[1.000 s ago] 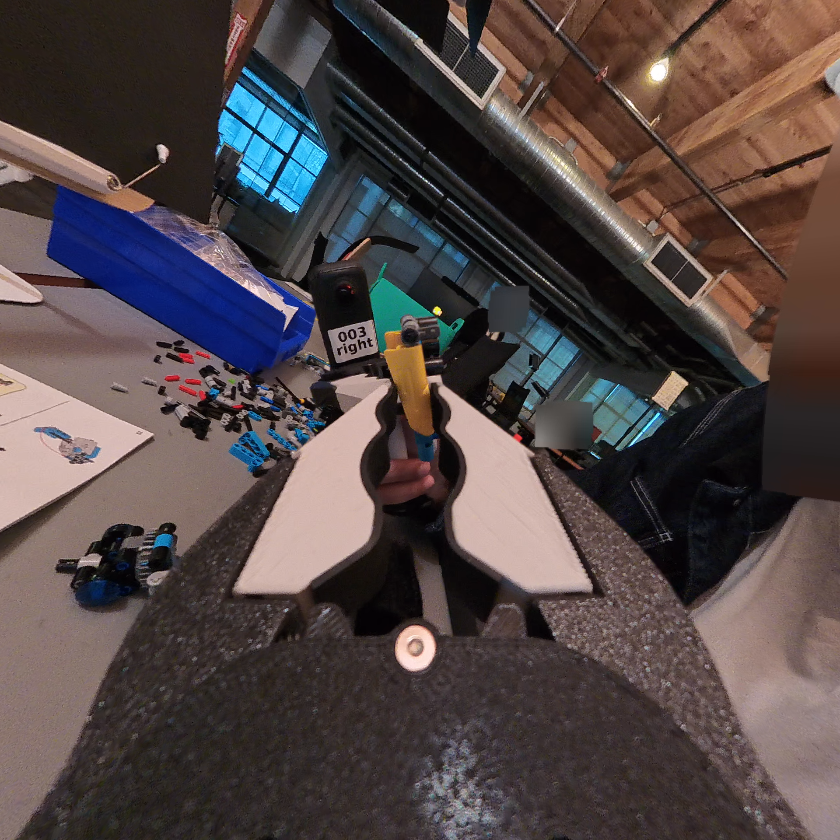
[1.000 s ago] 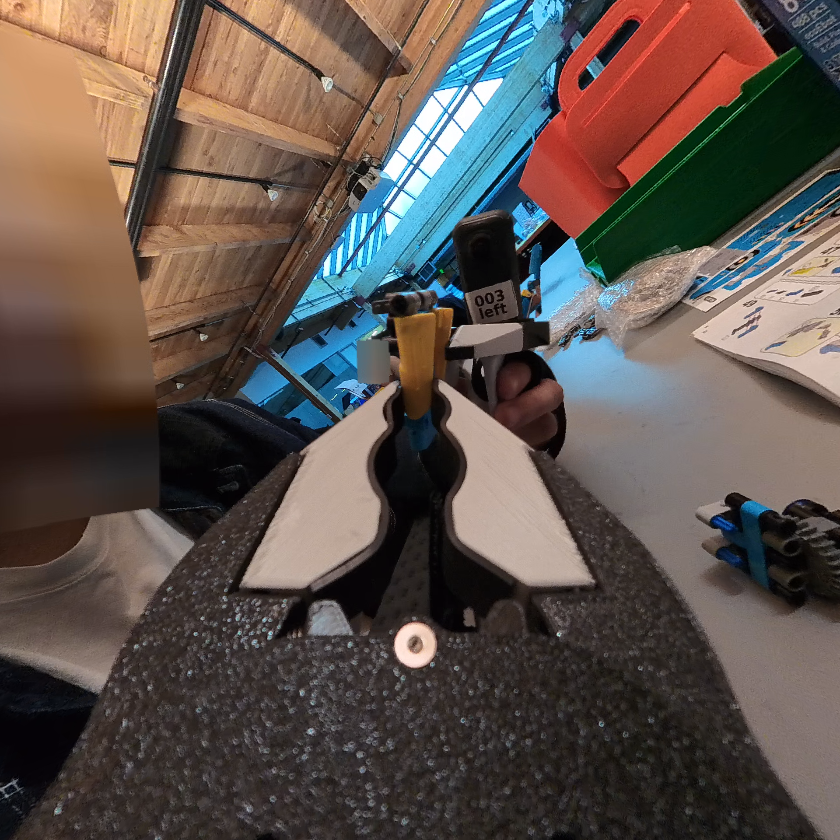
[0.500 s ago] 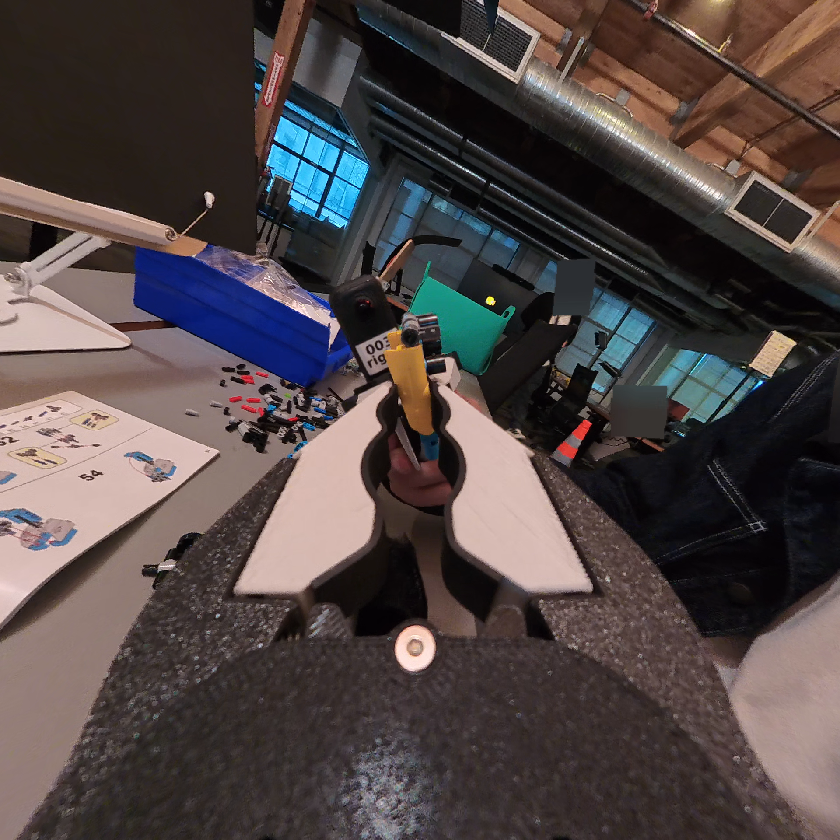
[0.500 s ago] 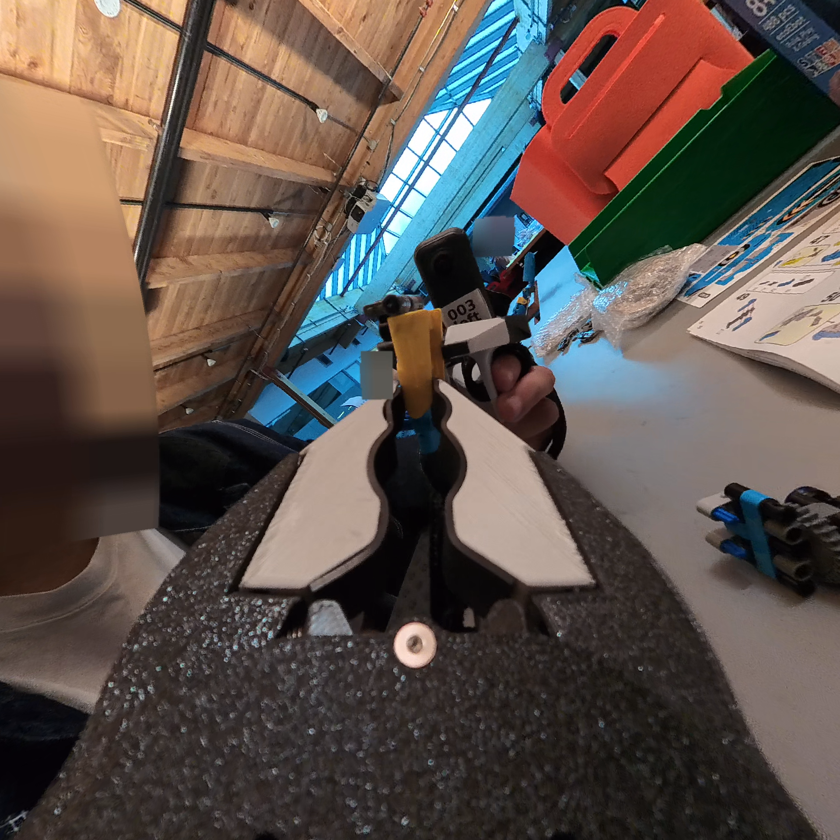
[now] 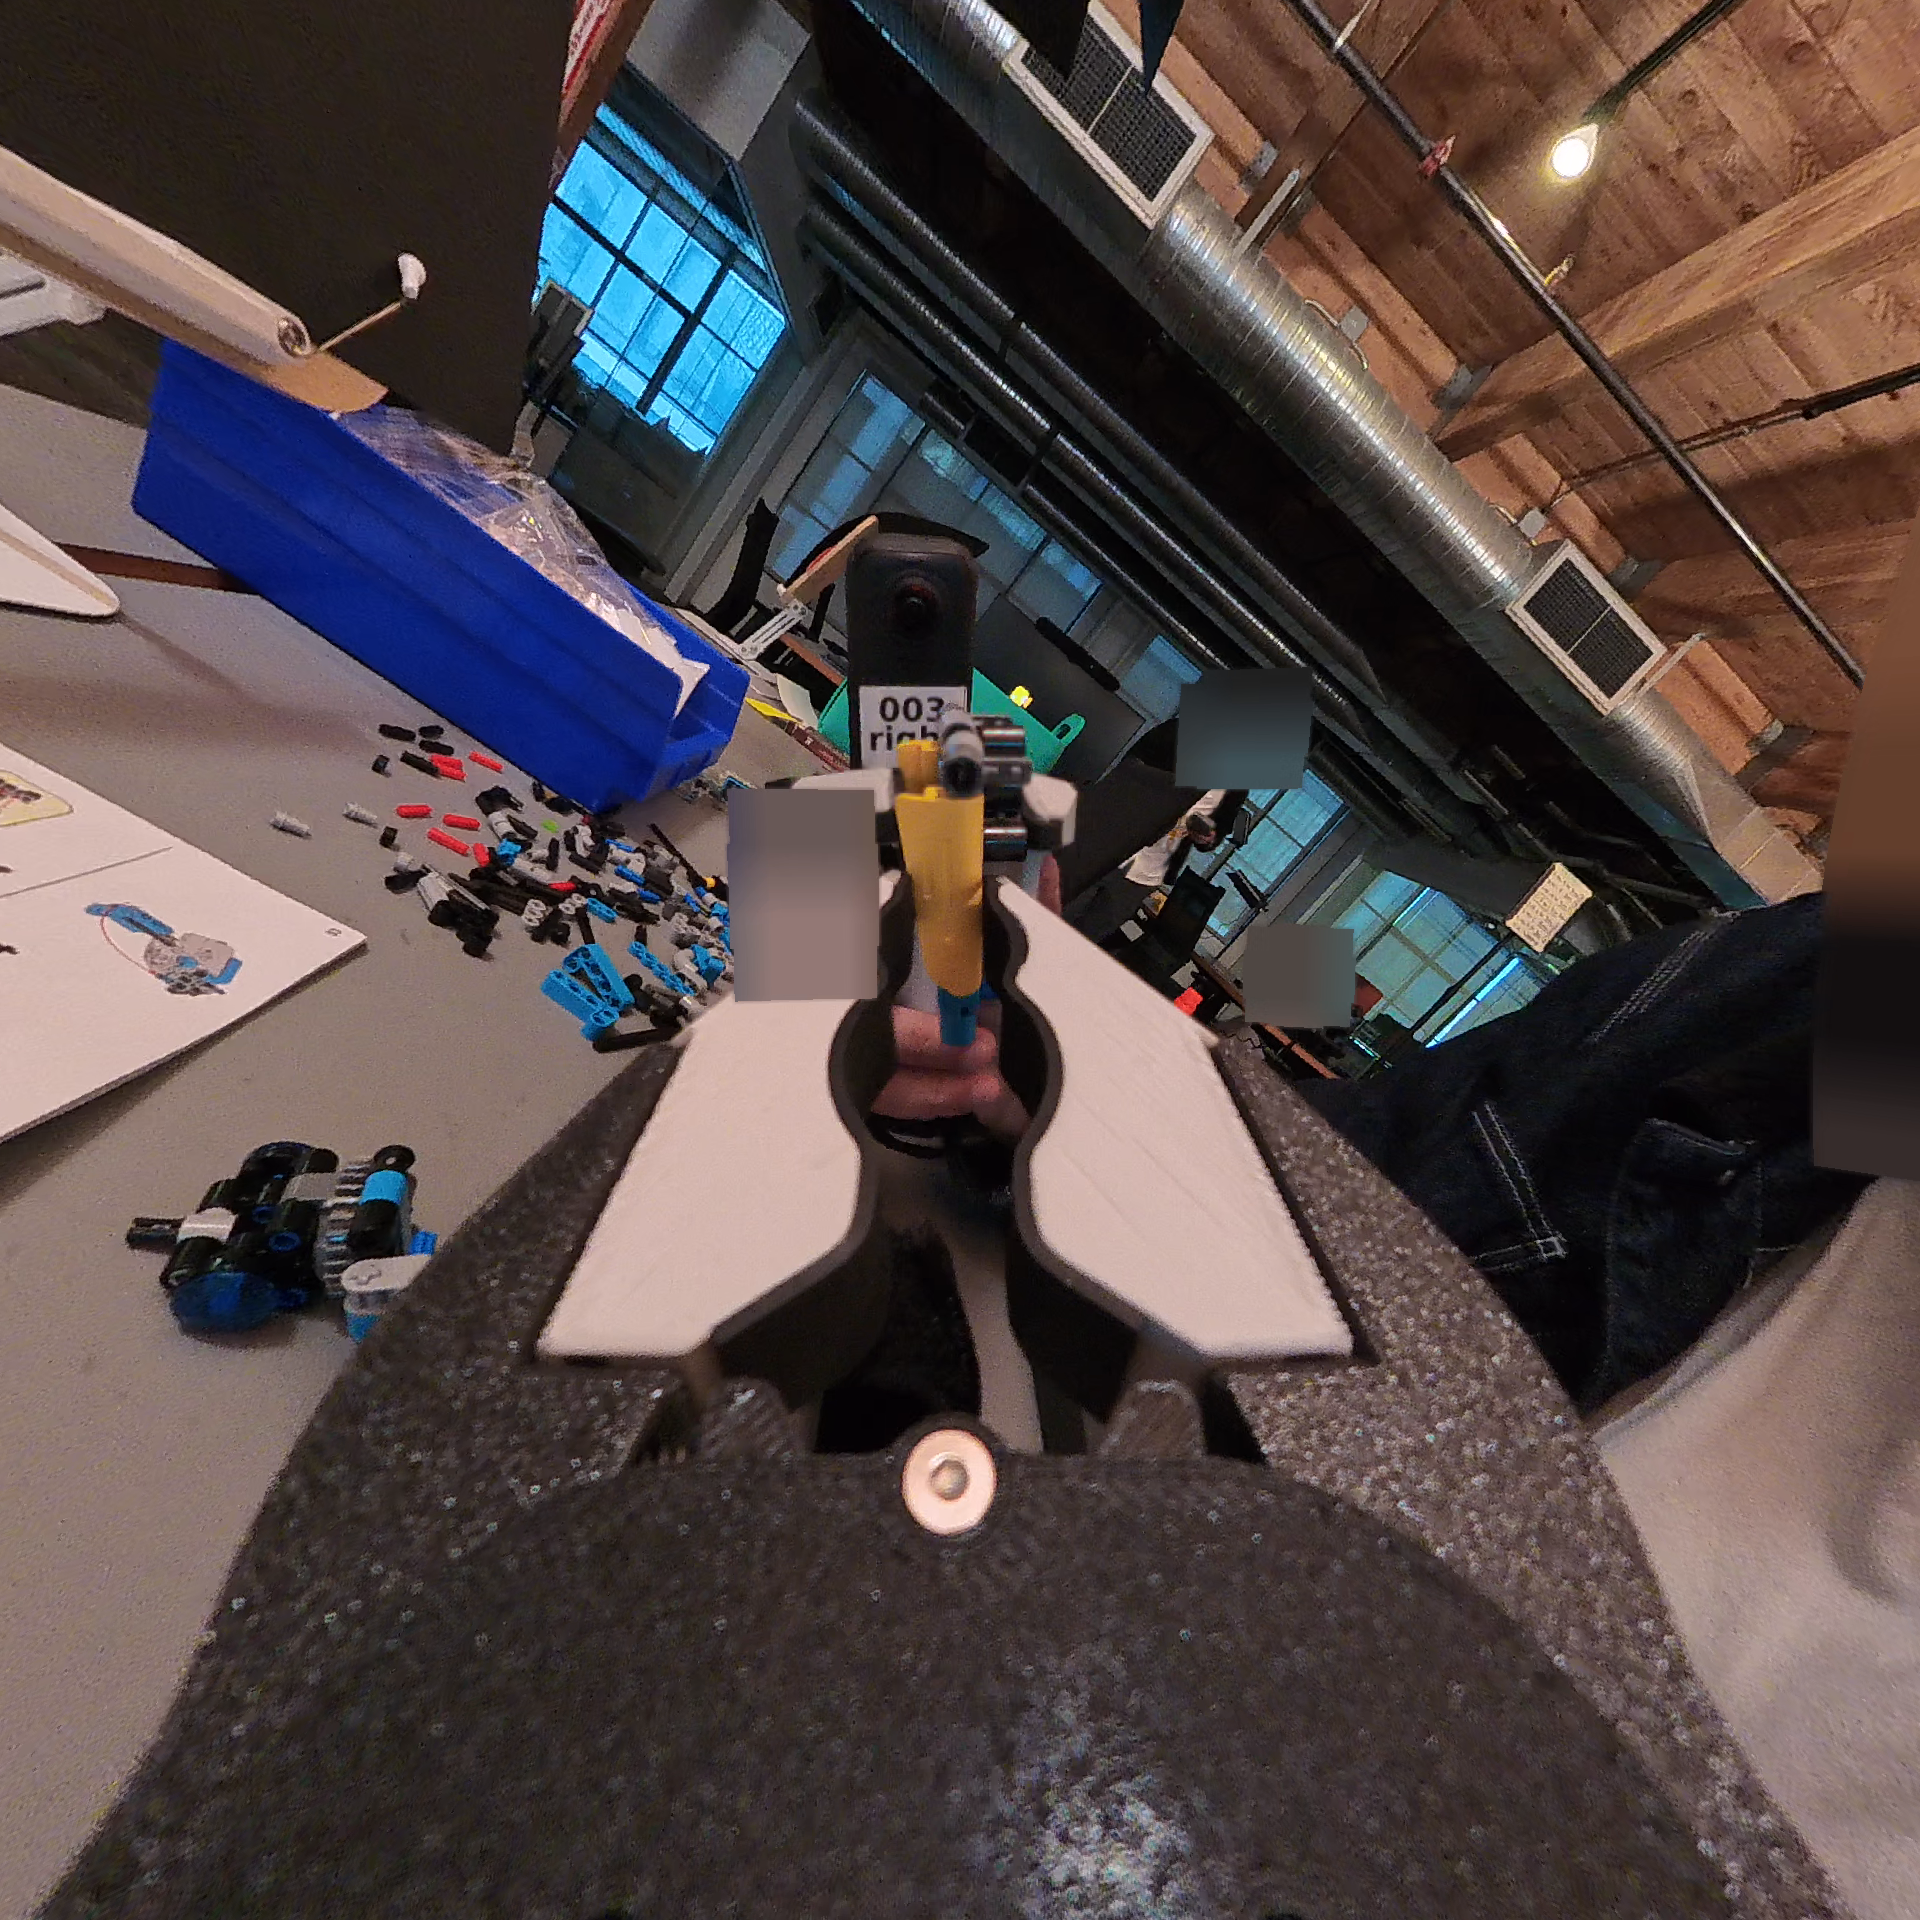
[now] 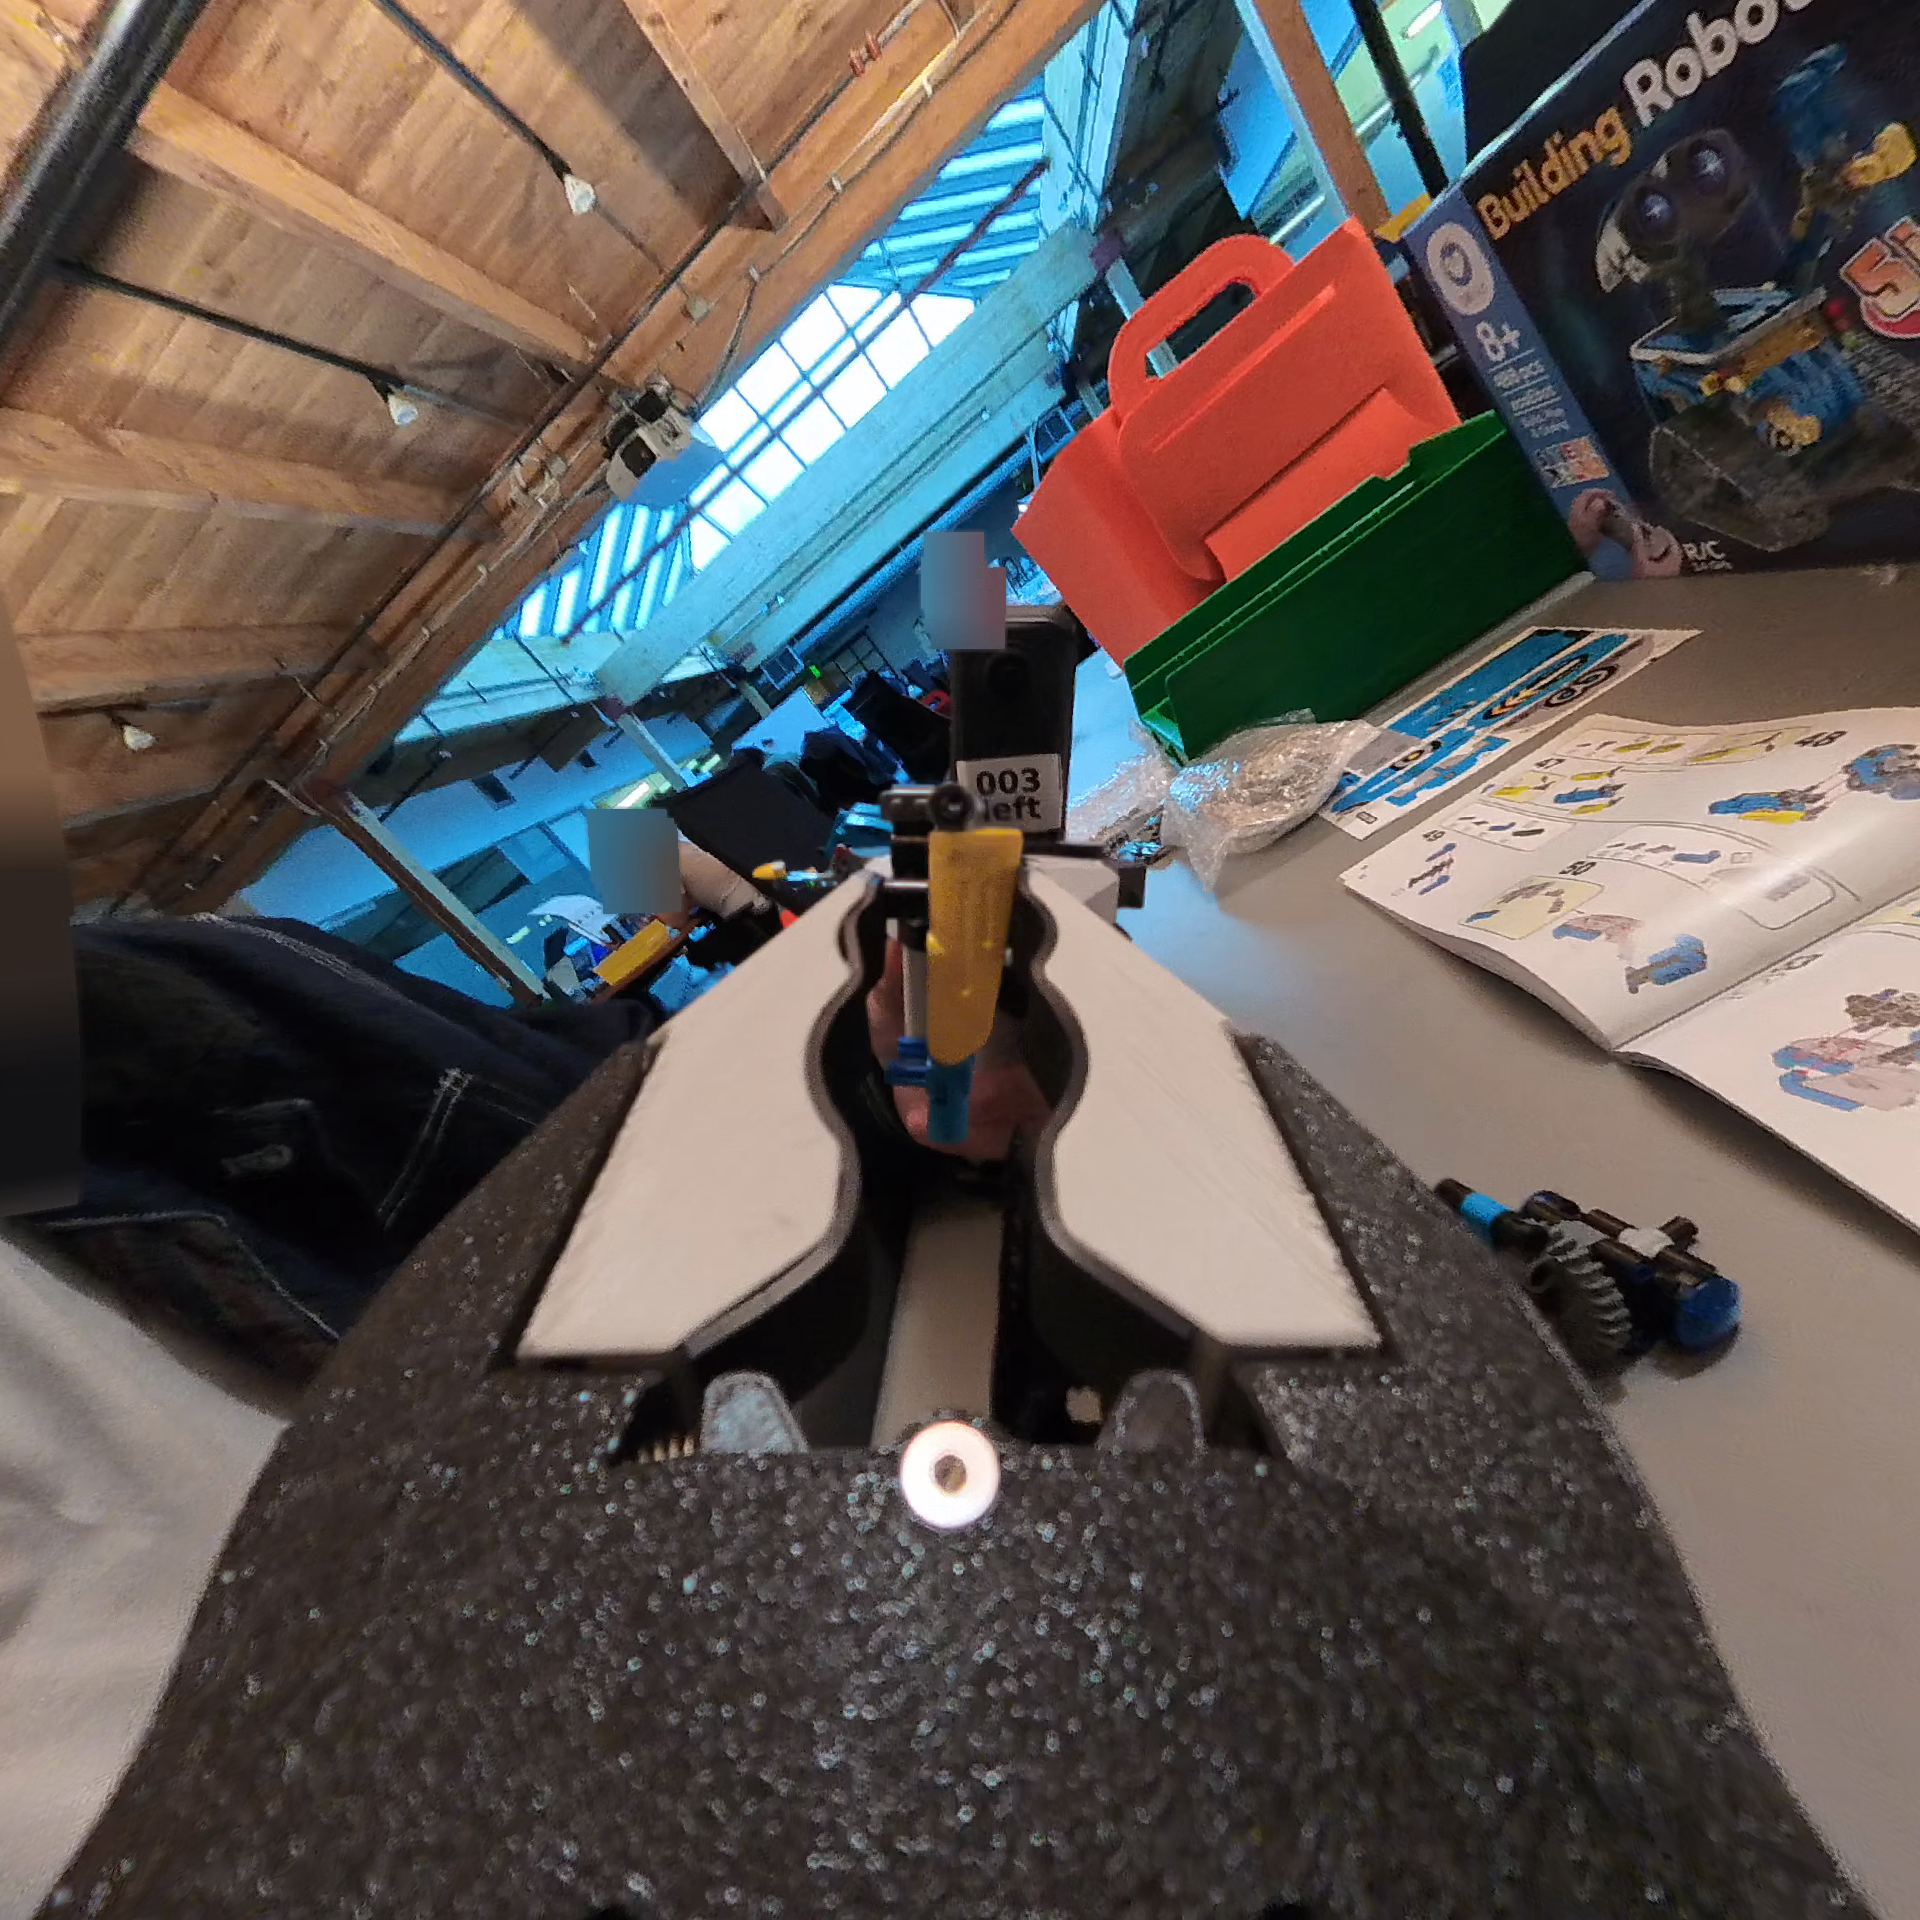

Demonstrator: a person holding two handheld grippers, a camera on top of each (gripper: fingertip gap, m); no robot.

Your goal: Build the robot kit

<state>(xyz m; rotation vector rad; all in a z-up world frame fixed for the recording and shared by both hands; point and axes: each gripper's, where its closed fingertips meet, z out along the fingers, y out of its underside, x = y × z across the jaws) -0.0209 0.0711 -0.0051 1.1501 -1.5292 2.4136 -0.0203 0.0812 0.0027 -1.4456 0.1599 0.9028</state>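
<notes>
Much cut off or too small to read

The instruction booklet (image 6: 1714, 914) runs off the right edge; the boxed kit (image 6: 1704, 312) is cropped too. Loose parts (image 5: 561, 883) beside the blue bin (image 5: 416, 582) are too tiny to tell apart.

On the grey table (image 5: 436, 1060) to my left I see a blue bin (image 5: 416, 582) holding clear plastic, a scatter of small black, red and blue building pieces (image 5: 561, 883) in front of it, an open instruction sheet (image 5: 135, 935), and a small black-and-blue subassembly (image 5: 281, 1231) lying apart. To my right I see a green tray (image 6: 1351, 592) with an orange carrier (image 6: 1226, 426) in it, a printed kit box (image 6: 1704, 312), crumpled clear bags (image 6: 1247, 779), an open instruction booklet (image 6: 1683, 883) and a geared axle subassembly (image 6: 1600, 1273).
</notes>
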